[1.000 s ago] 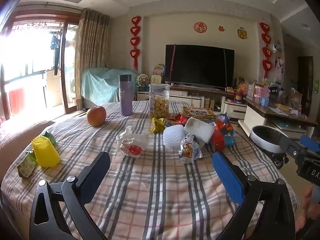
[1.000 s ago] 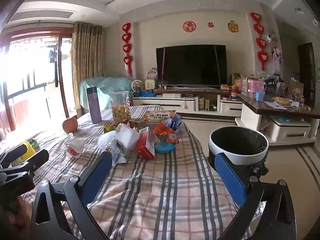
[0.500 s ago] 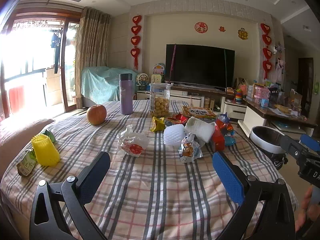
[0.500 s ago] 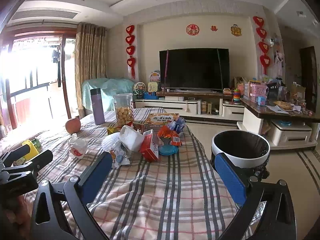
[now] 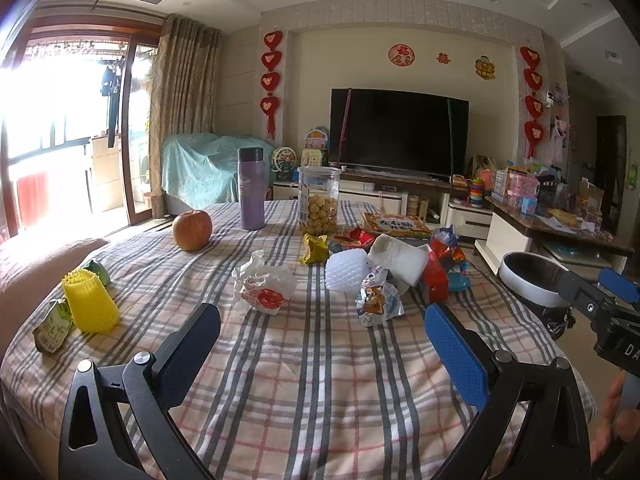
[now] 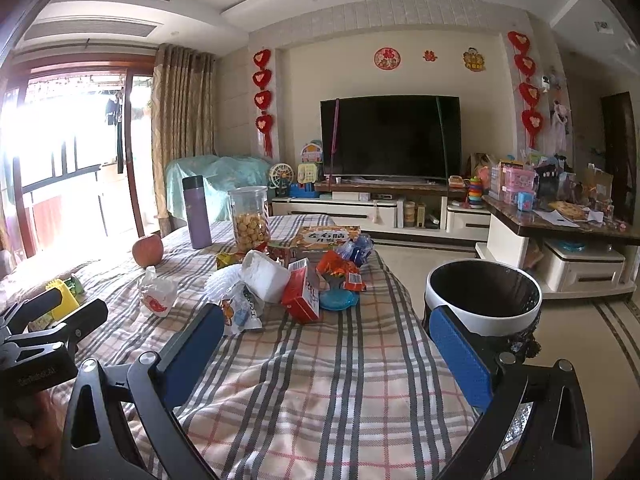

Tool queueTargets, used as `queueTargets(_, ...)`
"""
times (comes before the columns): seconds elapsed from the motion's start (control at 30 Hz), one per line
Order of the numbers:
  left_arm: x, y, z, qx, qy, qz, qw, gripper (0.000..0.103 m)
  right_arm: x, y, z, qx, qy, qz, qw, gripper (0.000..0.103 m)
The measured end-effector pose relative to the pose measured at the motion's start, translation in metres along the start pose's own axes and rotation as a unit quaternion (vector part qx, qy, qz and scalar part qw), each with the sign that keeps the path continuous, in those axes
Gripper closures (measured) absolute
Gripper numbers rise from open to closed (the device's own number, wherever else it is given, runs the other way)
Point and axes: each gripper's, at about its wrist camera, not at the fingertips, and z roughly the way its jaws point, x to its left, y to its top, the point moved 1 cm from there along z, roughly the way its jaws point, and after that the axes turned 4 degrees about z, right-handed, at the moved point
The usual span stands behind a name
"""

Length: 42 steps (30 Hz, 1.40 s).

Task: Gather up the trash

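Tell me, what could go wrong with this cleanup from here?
The trash bin stands on the floor off the table's edge, so light wrappers like the crumpled snack bag might miss it. The wrappers are heaped together near the cookie jar, so a grab could take two or bump the jar.

Trash bin (image 5: pixel 532 280): near rim hidden behind the right claw (image 5: pixel 600 292). Wrapper print beside the white foam net (image 5: pixel 346 270) too small to read. Worktop (image 6: pixel 320 380) cut off below.
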Motion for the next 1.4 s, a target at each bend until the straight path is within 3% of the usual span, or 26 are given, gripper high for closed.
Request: queueTargets(1.4,0.0026,-0.0009,0.0018,0.003,-0.002,-0.004,1.0,0.001,0.0028,-0.0026,0.0075,0.012,0.009,0.003,1.0,0.0)
